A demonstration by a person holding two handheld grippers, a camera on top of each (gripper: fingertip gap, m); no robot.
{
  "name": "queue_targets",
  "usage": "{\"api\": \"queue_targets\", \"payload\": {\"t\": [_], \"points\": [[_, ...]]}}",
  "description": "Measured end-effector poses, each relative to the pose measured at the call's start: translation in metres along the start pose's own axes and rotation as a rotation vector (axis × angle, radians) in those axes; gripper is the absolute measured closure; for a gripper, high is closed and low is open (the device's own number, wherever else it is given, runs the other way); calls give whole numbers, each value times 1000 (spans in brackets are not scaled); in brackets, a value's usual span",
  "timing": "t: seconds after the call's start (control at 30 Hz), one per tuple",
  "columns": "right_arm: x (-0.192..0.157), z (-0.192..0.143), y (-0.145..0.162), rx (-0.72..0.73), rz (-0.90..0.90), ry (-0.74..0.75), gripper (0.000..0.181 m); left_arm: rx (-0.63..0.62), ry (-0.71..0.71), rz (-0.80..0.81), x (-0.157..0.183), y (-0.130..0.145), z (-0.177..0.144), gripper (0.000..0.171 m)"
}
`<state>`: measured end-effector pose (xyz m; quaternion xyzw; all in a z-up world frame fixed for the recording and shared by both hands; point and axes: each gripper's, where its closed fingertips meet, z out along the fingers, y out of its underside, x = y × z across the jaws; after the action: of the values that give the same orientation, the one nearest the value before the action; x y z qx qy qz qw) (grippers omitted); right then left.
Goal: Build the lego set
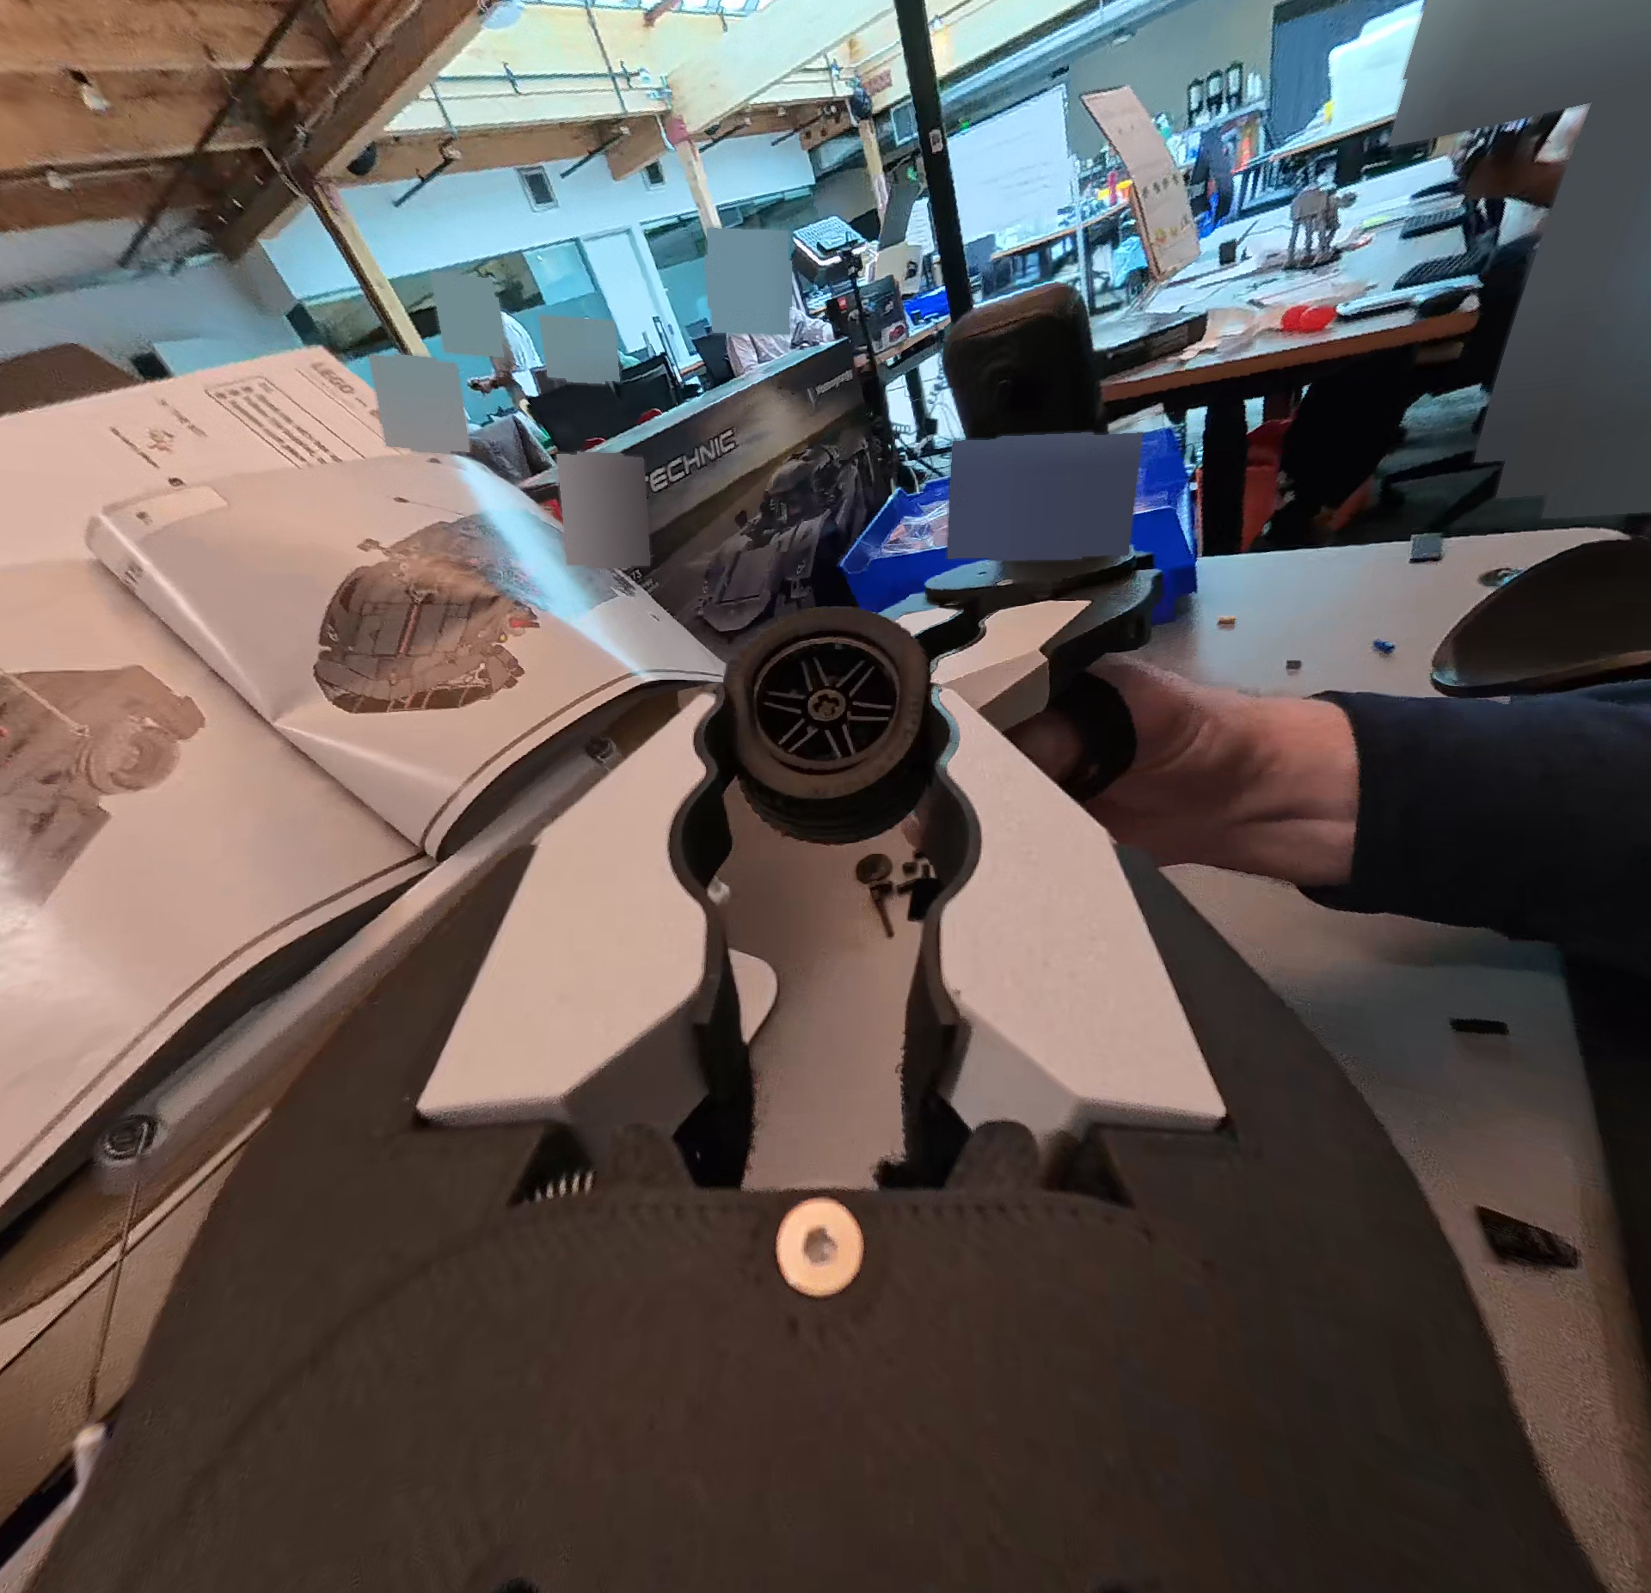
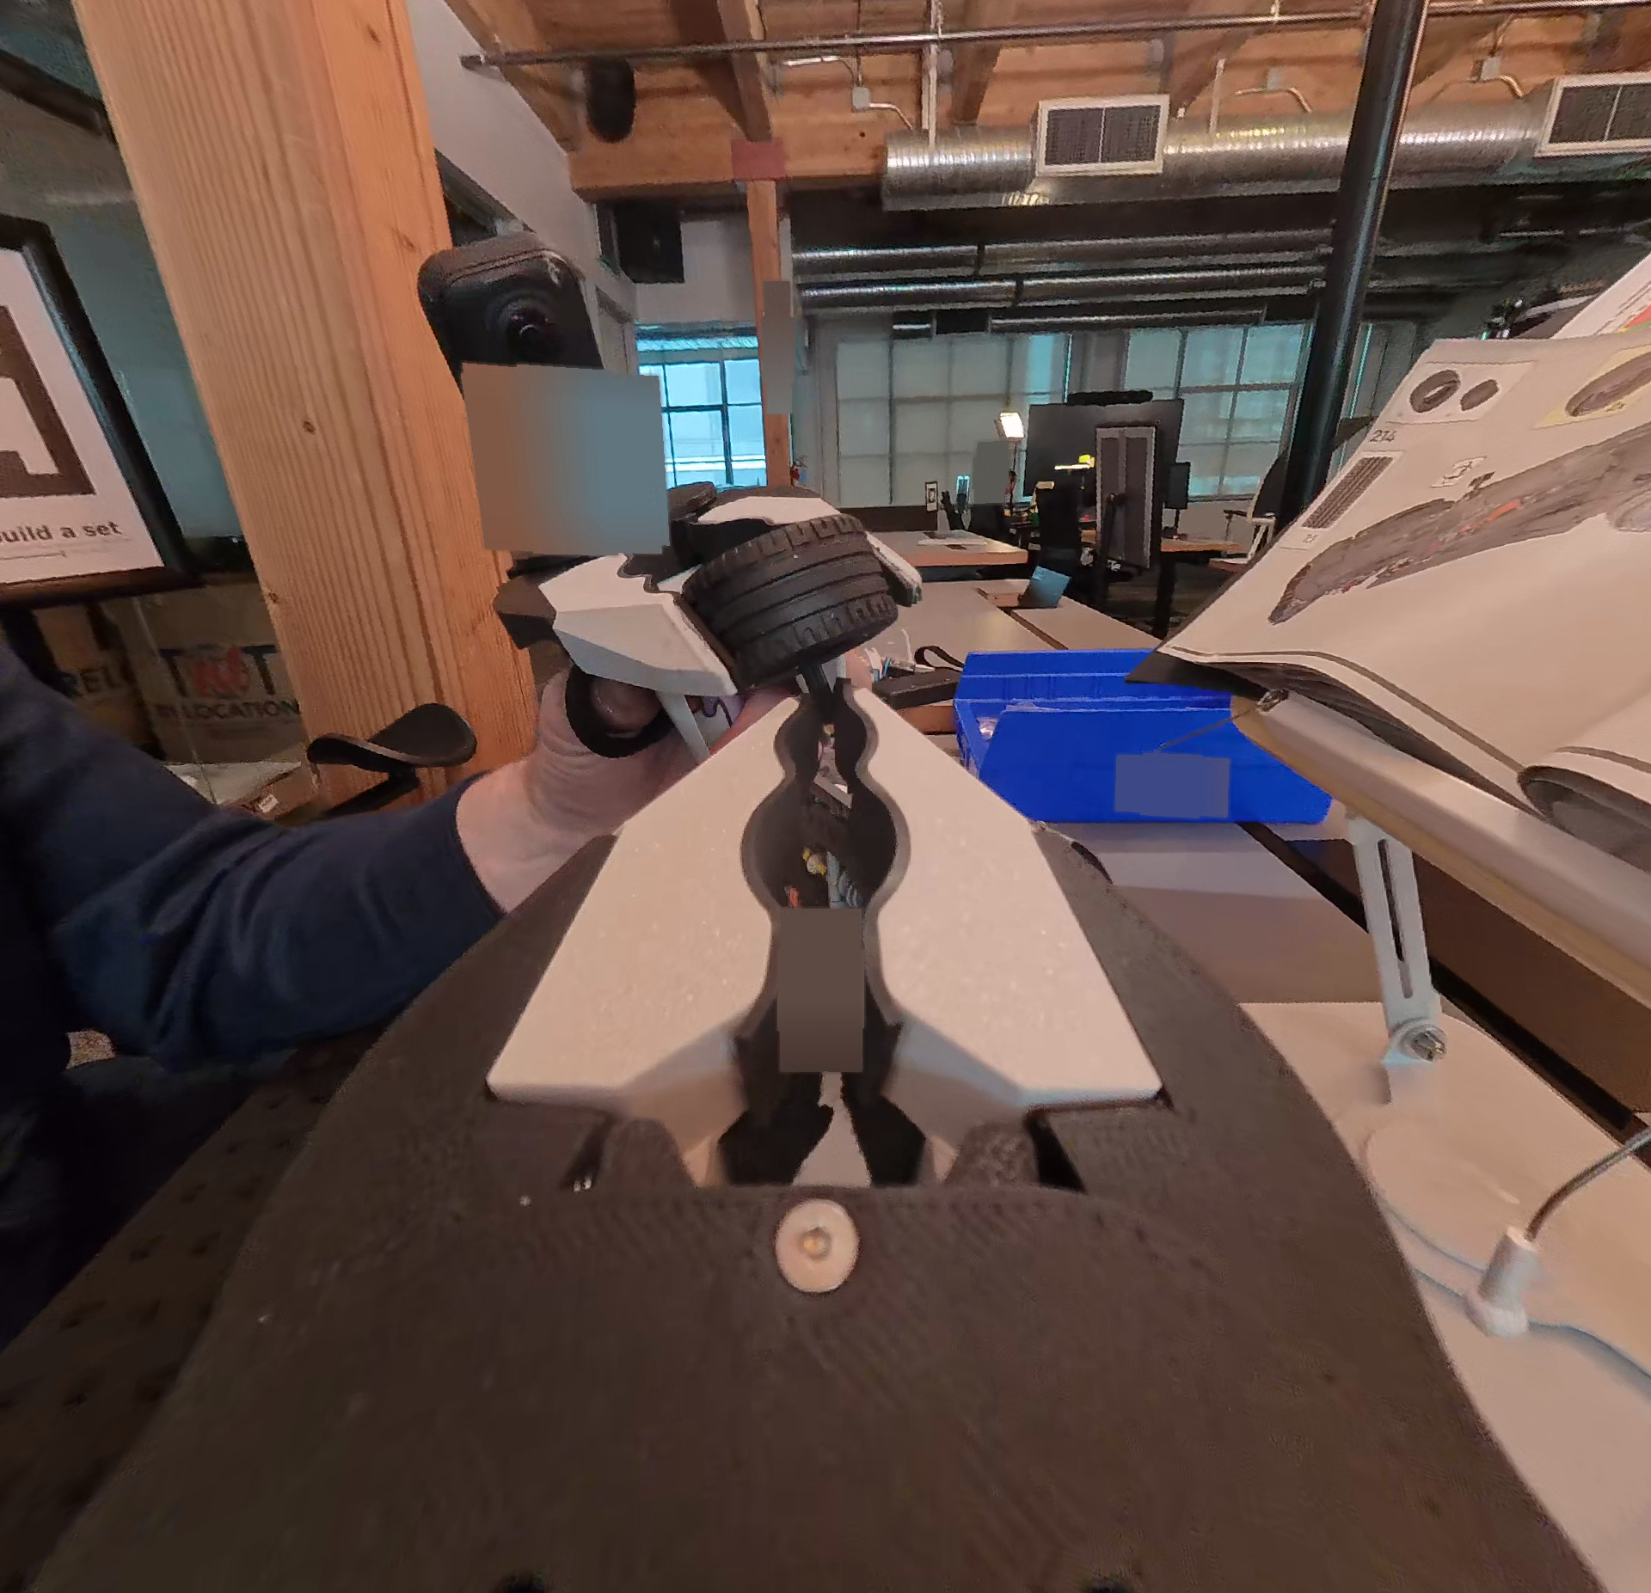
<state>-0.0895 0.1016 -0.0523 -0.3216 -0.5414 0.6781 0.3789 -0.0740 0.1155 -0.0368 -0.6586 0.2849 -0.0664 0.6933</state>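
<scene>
1. The left tool (image 1: 826, 746) is clenching a black wheel (image 1: 826, 733) between its white fingertips, spoked hub facing the camera, lifted above the table (image 1: 1340, 621).
2. The right tool (image 2: 826, 719) is pinching a thin black axle (image 2: 817, 688) that is sticking out of the wheel's underside; its fingers are nearly together.
3. A hand (image 1: 1224, 773) in a dark sleeve is gripping the right tool just right of the wheel.
4. An open instruction booklet (image 1: 357, 657) is lying left of the wheel, and a blue bin (image 1: 1170, 514) is sitting behind it.
5. Small loose pieces (image 1: 893, 889) are lying on the table below the wheel.
</scene>
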Motion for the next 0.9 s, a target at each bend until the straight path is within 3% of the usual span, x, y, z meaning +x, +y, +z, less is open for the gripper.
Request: {"api": "queue_targets", "payload": {"t": [0.47, 0.7, 0.9], "points": [[-3, -5, -2, -90, -195, 78, 180, 96, 146, -289, 2, -4, 0, 134], [6, -4, 1, -40, -75, 70, 179, 20, -26, -103, -6, 2, 4, 134], [4, -4, 1, -56, -114, 68, 179, 51, 35, -195, -5, 1, 3, 134]]}}
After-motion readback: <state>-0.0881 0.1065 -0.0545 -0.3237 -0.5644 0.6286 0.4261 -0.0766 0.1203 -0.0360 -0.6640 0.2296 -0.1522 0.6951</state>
